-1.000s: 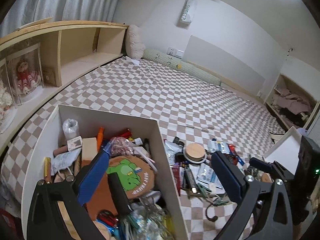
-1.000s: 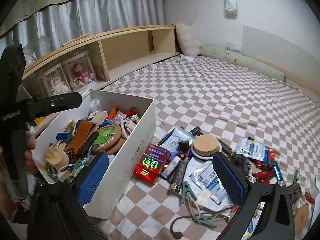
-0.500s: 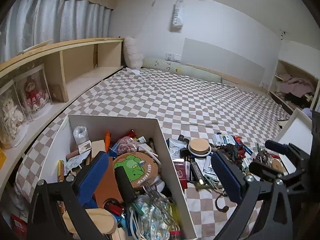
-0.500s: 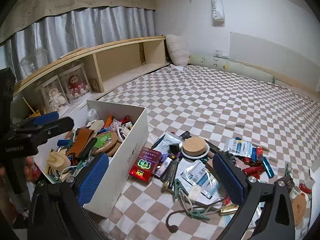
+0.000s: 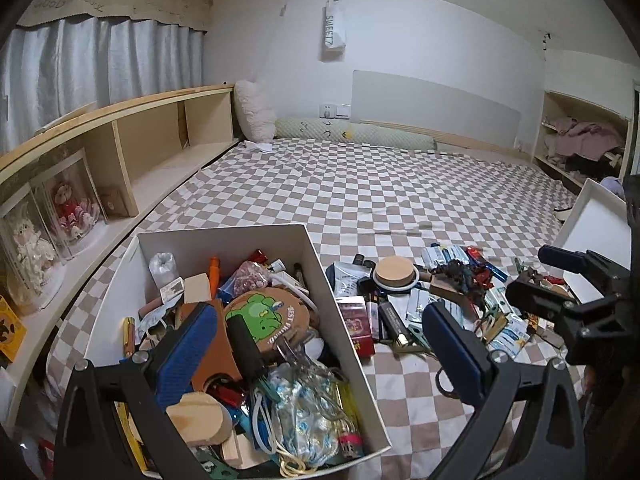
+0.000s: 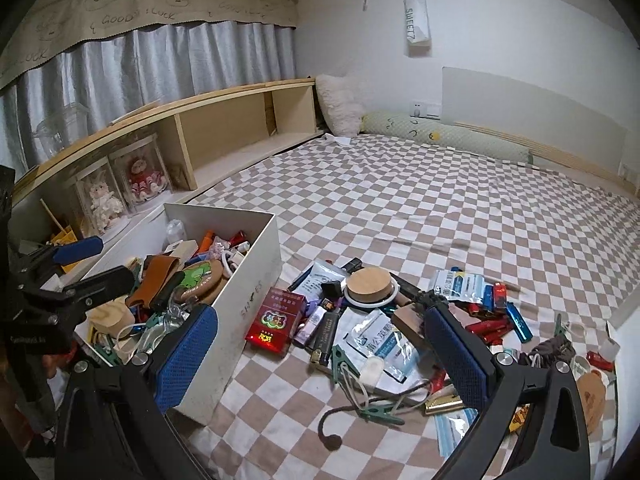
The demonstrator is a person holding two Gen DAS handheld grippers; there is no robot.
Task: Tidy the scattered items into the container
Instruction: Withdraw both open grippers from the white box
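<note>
Two grippers hang over a checked bedspread (image 6: 420, 208), both with blue-padded fingers spread wide and nothing between them. The left gripper (image 5: 320, 344) hovers above the near end of the box (image 5: 320, 264), one finger over its contents and the other past its right wall. The right gripper (image 6: 320, 348) sits above the loose pile, its left finger over the box's near corner.

The box is white, open-topped and rectangular, standing on the bedspread beside the wooden shelf (image 6: 224, 128). It is packed nearly to the rim: a round brown coaster (image 5: 266, 316) with a green cartoon figure, a tan leather piece (image 6: 154, 276), an orange pen (image 5: 215, 272), a pale wooden disc (image 5: 198, 420) and tangled cords.

Just right of the box lies the scatter: a red cigarette pack (image 6: 276, 320) touching the box wall, a wooden lid (image 6: 368, 284) on a white ring, foil sachets (image 6: 372, 340), red and blue lighters (image 6: 504, 320), green clips (image 6: 376, 404) and a dark cord (image 6: 340, 412).
</note>
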